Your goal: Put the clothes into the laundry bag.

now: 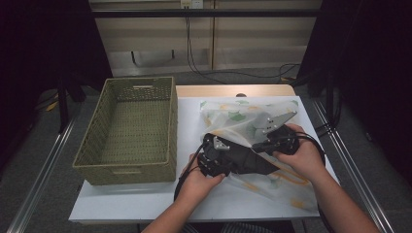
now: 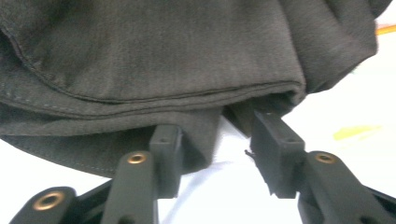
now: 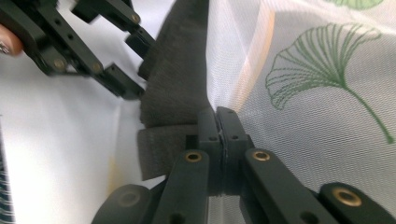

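My left fingers [image 2: 219, 154] stand apart at the dark cloth [image 2: 154, 70]; my right fingers [image 3: 218, 123] pinch the leaf-print mesh bag [image 3: 299, 93].

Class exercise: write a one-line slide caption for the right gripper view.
Right gripper shut on the leaf-print mesh bag's edge beside a dark cloth, the left gripper open at the cloth.

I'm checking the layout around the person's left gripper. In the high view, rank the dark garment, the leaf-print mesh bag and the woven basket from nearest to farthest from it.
From the left gripper:
1. Dark garment, right at its jaws.
2. Leaf-print mesh bag, just behind and to the right.
3. Woven basket, off to the left on the table.
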